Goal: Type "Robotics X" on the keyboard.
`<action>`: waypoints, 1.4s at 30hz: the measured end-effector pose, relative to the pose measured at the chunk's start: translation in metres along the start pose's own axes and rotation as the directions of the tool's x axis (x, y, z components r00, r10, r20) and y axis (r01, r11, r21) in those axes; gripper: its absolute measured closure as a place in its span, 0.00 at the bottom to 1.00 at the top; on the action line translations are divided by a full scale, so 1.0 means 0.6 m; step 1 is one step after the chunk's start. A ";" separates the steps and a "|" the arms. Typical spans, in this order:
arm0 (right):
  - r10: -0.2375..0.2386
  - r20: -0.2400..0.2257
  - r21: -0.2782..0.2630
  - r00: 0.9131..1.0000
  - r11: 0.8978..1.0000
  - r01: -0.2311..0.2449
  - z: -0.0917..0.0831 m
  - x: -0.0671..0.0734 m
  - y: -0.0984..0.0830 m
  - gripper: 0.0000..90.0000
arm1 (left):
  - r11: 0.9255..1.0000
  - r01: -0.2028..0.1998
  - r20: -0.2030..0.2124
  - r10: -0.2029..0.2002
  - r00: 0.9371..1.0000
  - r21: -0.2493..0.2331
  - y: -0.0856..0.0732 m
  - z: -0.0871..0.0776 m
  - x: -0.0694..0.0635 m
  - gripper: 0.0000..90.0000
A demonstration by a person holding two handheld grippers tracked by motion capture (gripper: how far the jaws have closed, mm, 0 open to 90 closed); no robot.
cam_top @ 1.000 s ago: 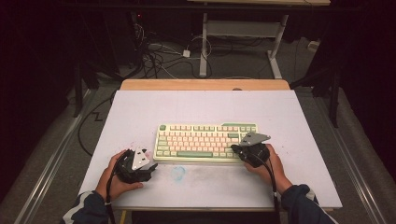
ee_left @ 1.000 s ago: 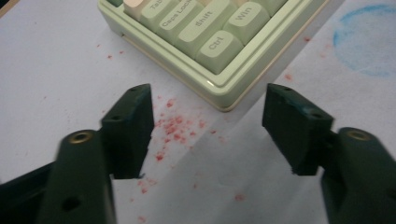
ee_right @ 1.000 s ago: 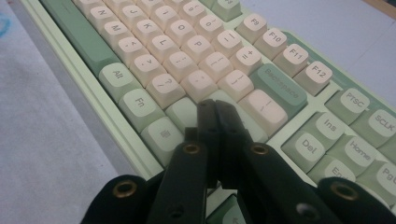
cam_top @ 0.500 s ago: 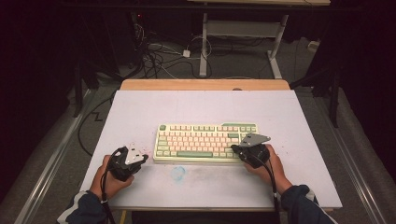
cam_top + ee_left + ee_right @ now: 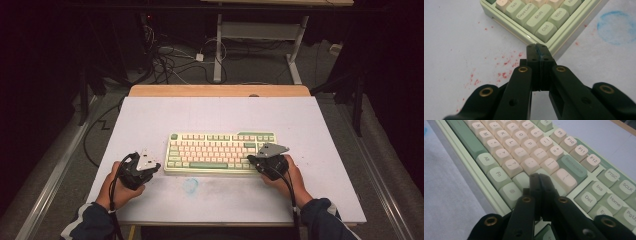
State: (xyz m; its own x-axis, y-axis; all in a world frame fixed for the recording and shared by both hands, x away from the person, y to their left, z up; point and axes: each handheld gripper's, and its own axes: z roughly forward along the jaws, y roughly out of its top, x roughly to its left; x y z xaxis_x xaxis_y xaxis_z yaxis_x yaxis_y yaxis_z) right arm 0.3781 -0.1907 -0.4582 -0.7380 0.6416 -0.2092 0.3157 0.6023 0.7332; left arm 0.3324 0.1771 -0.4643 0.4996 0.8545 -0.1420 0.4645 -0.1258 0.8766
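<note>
A pale green keyboard (image 5: 220,152) with cream and green keys lies across the middle of the white table (image 5: 220,115). My left gripper (image 5: 150,168) rests on the table just left of the keyboard's near left corner (image 5: 554,46), jaws shut with nothing between them, tips (image 5: 537,47) close to the Ctrl key. My right gripper (image 5: 253,159) is shut and empty too, hovering low over the keyboard's right end (image 5: 554,157), its tips (image 5: 539,176) above the keys near Shift and Backspace.
A blue ring stain (image 5: 190,185) marks the table near the front edge, also seen as a blue stain (image 5: 616,27). Red specks (image 5: 504,62) dot the surface by the left gripper. Table legs and cables (image 5: 170,60) lie on the floor behind the table.
My left hand and gripper have drawn back leftward and toward the front edge, away from the keyboard's corner. The right gripper has stayed at the keyboard's right end.
</note>
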 end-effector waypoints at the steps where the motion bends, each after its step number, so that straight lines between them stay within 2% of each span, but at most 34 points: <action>1: 0.001 -0.001 0.000 1.000 1.000 -0.001 0.000 0.000 0.000 1.00 | 1.000 0.002 0.005 -0.002 1.000 0.002 0.004 0.002 -0.001 0.96; 8: -0.008 0.003 0.000 1.000 1.000 0.008 0.000 0.001 0.000 1.00 | 1.000 -0.015 0.027 0.015 1.000 0.005 0.031 0.028 -0.014 0.96; 16: -0.005 0.011 -0.003 1.000 1.000 0.005 0.001 0.003 0.000 1.00 | 0.999 -0.044 0.064 0.043 0.997 0.006 0.062 0.068 -0.046 0.96; 21: -0.008 0.012 -0.001 1.000 1.000 0.008 0.001 0.003 0.000 1.00 | 0.998 -0.061 0.084 0.057 0.995 0.035 0.064 0.097 -0.064 0.95; 29: -0.012 0.013 -0.001 1.000 1.000 0.012 0.001 0.003 0.000 1.00 | 0.993 -0.090 0.117 0.081 0.990 0.070 0.065 0.123 -0.083 0.95; 32: -0.014 0.014 -0.001 1.000 1.000 0.014 0.001 0.003 0.000 1.00 | 0.991 -0.102 0.122 0.092 0.988 0.082 0.064 0.129 -0.088 0.95; 42: -0.011 0.012 -0.002 1.000 1.000 0.011 0.001 0.003 0.000 1.00 | 0.990 -0.107 0.129 0.095 0.987 0.091 0.063 0.134 -0.093 0.95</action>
State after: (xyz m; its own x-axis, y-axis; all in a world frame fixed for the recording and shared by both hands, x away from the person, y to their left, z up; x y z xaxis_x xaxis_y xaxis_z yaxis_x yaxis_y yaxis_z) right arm 0.3768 -0.1893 -0.4590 -0.7340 0.6409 -0.2247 0.3068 0.6081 0.7322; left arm 0.3809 0.0845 -0.4604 0.6319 0.7663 -0.1163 0.4728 -0.2622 0.8413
